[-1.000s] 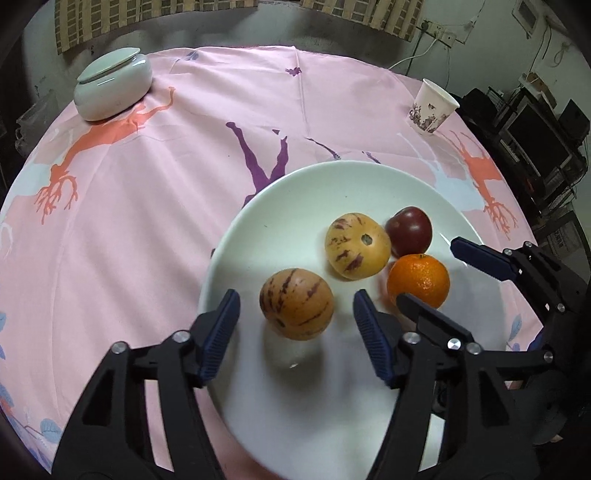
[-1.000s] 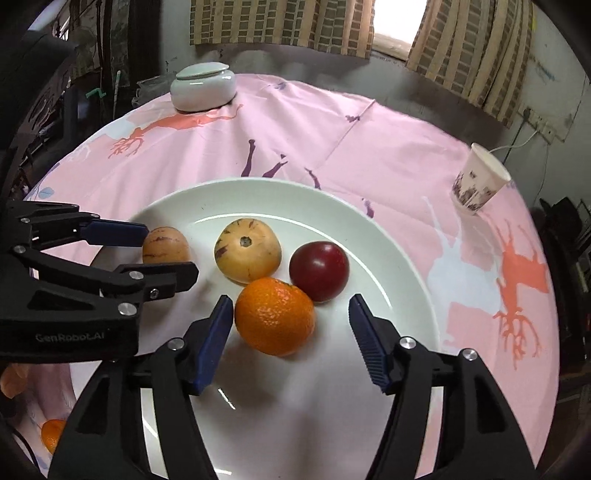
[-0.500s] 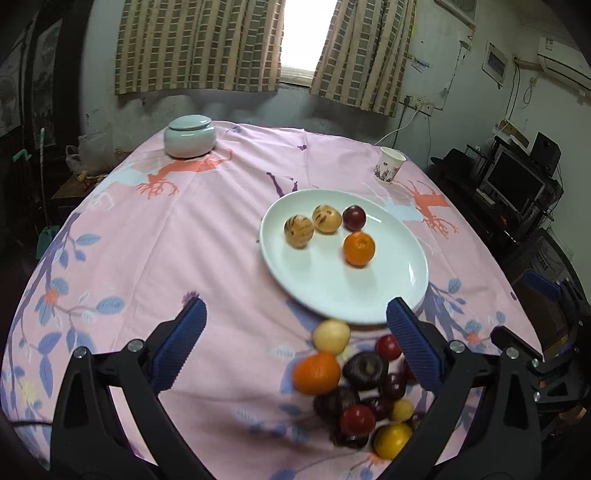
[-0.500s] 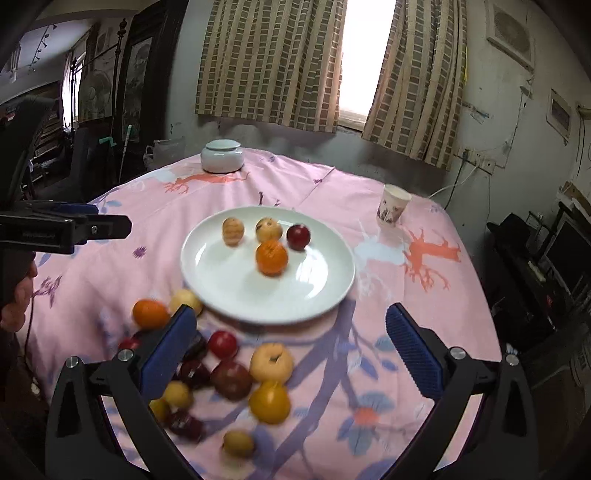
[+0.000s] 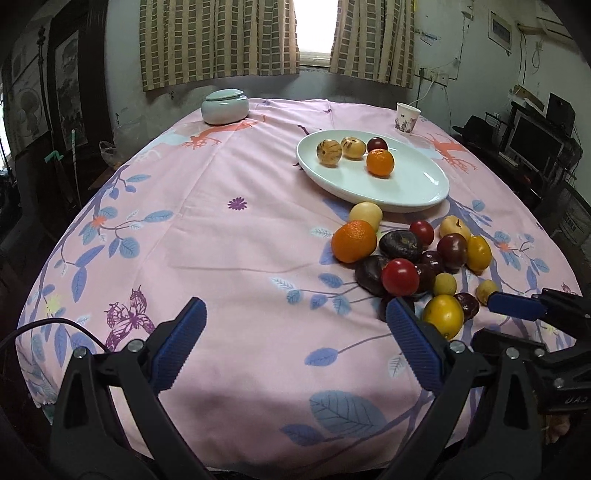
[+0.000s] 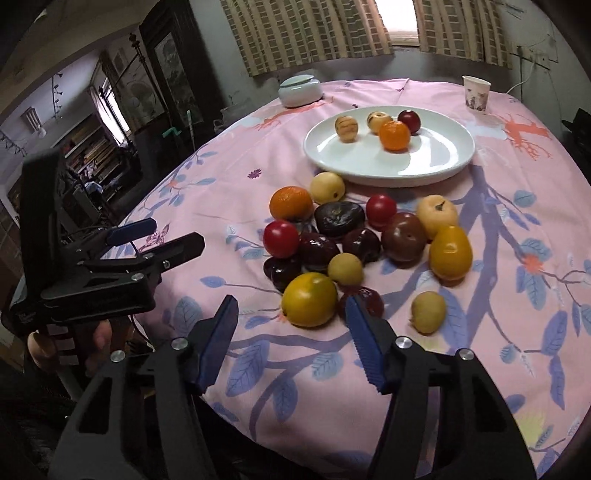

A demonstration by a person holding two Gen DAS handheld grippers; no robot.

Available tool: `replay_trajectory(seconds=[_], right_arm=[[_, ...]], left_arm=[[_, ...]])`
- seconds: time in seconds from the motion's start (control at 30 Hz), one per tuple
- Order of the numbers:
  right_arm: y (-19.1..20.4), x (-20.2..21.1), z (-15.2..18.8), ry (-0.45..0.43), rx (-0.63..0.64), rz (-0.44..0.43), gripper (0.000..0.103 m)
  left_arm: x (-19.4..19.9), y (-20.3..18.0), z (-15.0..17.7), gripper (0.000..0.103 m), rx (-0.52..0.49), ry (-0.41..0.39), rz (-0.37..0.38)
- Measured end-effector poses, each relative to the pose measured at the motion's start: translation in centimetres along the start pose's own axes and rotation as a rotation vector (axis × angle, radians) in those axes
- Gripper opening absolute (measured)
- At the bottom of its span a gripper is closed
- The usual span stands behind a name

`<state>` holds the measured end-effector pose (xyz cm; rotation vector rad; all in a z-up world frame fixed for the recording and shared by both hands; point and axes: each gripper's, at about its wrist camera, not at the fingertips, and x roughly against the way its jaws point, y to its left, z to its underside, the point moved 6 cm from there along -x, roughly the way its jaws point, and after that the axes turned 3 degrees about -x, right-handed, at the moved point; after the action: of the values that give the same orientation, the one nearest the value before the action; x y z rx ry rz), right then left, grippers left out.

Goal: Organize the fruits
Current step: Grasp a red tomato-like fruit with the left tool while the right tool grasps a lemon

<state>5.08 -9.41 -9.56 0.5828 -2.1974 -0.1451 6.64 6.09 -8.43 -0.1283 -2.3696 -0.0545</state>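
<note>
Pink tablecloth point(image 5: 229, 236), oval plate point(image 5: 417, 192) angled far-left to near-right, both tongs spread

Daylight blows out the window point(image 5: 317, 27) between the curtains, leaving the room's corners dim, glossing the white plate point(image 6: 439, 147) with soft glare and throwing shadows from the fruit toward the camera, while fisheye distortion bends the sharp bench point(image 5: 221, 221) edges.

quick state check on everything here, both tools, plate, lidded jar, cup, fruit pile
left tool: open, empty
right tool: open, empty, near the yellow fruit
plate: upright, holds four fruits
lidded jar: closed
paper cup: upright, contents hidden
fruit pile: loose on the tablecloth, beside the plate
</note>
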Motion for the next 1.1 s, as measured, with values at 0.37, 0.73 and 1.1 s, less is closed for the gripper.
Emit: replay_trajectory(seconds=[0.37,0.73,1.1], right_arm=[[1.4,-4.1,0.0,0.038,0.253,0.281,0.038],[-2.8,1.6,-1.7,-0.074,-0.002,0.138,0.037],[-7.2,2.7,-0.4,-0.084,-0.118,0.137,0.037]], left_arm=[[0.0,1.1,0.4,0.100,0.018,0.006,-0.002],[-1.7,-1.8,0.0,0.100,-0.050,0.026,0.046],[-5.3,-7.4,-0.8,0.060,-0.115,0.100,0.155]])
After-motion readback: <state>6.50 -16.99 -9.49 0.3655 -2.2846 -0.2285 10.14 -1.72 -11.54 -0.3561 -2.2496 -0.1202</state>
